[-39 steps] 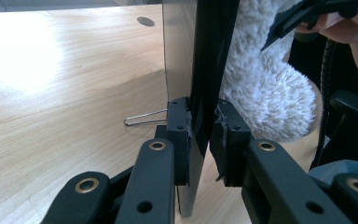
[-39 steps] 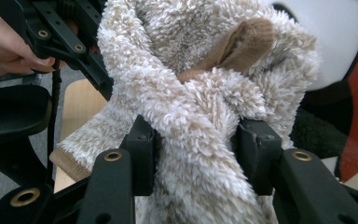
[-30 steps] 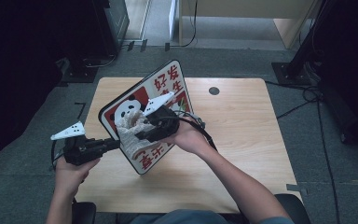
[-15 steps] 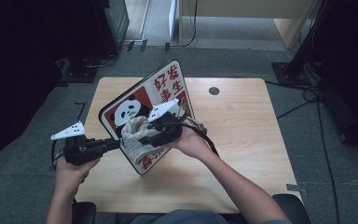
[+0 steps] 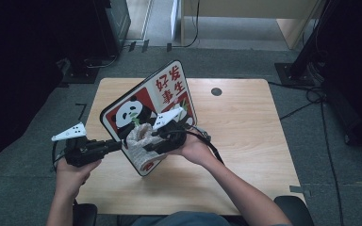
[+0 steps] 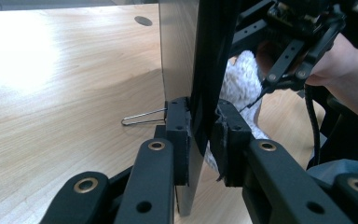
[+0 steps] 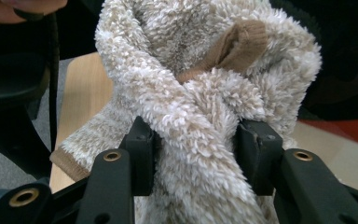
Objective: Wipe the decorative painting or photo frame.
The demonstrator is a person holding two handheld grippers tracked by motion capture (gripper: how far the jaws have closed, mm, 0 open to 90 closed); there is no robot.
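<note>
At 8 o'clock on the tabletop [image 5: 245, 155], left gripper [image 5: 115, 145] with fingers [image 6: 179, 135] clamped on the lower edge of the panda board [image 5: 143, 110], propping it tilted on edge near the centre. Thin wire stand [image 6: 142, 118] poking out behind the board, toward 9 o'clock in the left gripper view. Just right of centre, right gripper [image 5: 153, 143] with fingers [image 7: 142, 156] clamped on a bunched fluffy cloth [image 7: 200, 88], pressed against the printed face at about 6 o'clock below the panda.

To wipe well, probably: keep the left clamp firm and the board's bottom corner planted, so pressure from the cloth does not swing the board. Press flat with the cloth's thick fold, not the fingertips, to spare the print. Work in overlapping strokes from the lower edge upward. Avoid snagging the trailing cable [image 5: 207, 141] at 3 o'clock of the hand.
</note>
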